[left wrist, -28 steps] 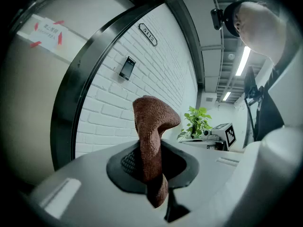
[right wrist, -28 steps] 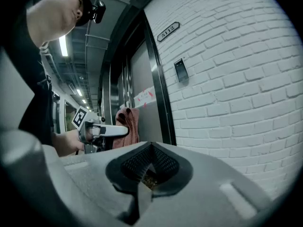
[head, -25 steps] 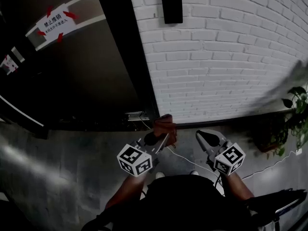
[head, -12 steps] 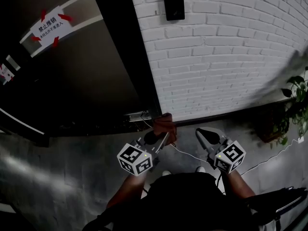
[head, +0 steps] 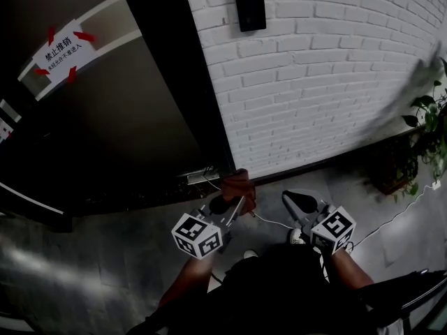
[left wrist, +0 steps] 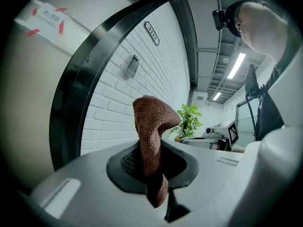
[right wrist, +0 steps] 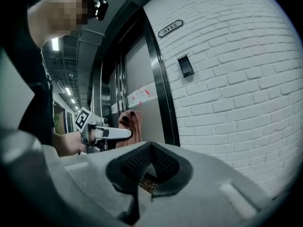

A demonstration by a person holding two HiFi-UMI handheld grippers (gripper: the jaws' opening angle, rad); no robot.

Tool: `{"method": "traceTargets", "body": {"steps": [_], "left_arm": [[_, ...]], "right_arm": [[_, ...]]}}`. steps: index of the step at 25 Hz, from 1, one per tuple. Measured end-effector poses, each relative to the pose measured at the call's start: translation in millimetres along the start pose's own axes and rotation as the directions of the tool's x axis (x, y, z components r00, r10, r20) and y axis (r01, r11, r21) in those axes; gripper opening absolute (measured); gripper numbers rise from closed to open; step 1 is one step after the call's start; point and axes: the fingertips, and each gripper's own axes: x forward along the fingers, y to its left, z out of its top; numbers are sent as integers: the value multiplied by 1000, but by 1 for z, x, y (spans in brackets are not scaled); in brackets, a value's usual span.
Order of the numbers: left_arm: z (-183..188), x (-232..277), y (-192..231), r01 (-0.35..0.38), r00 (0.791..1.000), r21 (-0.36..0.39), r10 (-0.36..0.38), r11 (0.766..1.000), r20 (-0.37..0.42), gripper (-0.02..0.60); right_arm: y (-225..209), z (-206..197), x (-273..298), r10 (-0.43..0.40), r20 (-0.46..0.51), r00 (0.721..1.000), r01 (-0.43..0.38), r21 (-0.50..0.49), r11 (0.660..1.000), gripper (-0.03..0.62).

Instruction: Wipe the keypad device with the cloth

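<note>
Gripping: left tool (head: pixel 234 204) (left wrist: pixel 151 161) has its jaws closed on the cloth (head: pixel 239 183) (left wrist: pixel 150 126). One cloth, brown terry, folded. It stands up out of the jaws, its top flops over to one side, and a short tail hangs below them.

Right tool (head: pixel 300 202) (right wrist: pixel 149 167): jaws together, nothing between them. It sits just beside the left tool, level with it, not touching. Two tools in all.

Keypad device (head: pixel 249 4) (left wrist: pixel 132 66) (right wrist: pixel 185 66): one, a dark upright slab fixed to the white brick wall (head: pixel 335 82). It is ahead of and well above both tools, well apart from the cloth. Keys cannot be made out in any view.

Writing:
- Number plate (right wrist: pixel 170 28) (left wrist: pixel 151 33), one, higher on the wall than the device; reads "5112".
- Sign (head: pixel 59 49), one, white, held by red arrow-shaped tape on the dark door (head: pixel 133 124) to the left of the left tool; top line reads "禁止推销", lower line too small to read.

Further out: one leafy plant (head: pixel 427 135) (left wrist: pixel 189 119) far to the right of the right tool. One white cable (head: pixel 269 222) runs over the floor (head: pixel 84 257) under the tools.
</note>
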Motion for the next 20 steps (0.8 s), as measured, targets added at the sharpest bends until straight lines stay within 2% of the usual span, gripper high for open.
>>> {"method": "traceTargets", "body": {"steps": [6,13,20], "left_arm": [[7,14,14,-26,1000,-1,26,1000,7,63],[22,56,20,-87,996,25,87,996,21,63],[54,108,31,-211,975,61,205,976,85,63]], "right_arm": [[-18,9,8,14,13,1000,-14,-13,1000,-9],[-65,28,17,85,18,996,-85,5,996,-9],[-131,52,16,187,54,981,-185,-35,982,-9]]}}
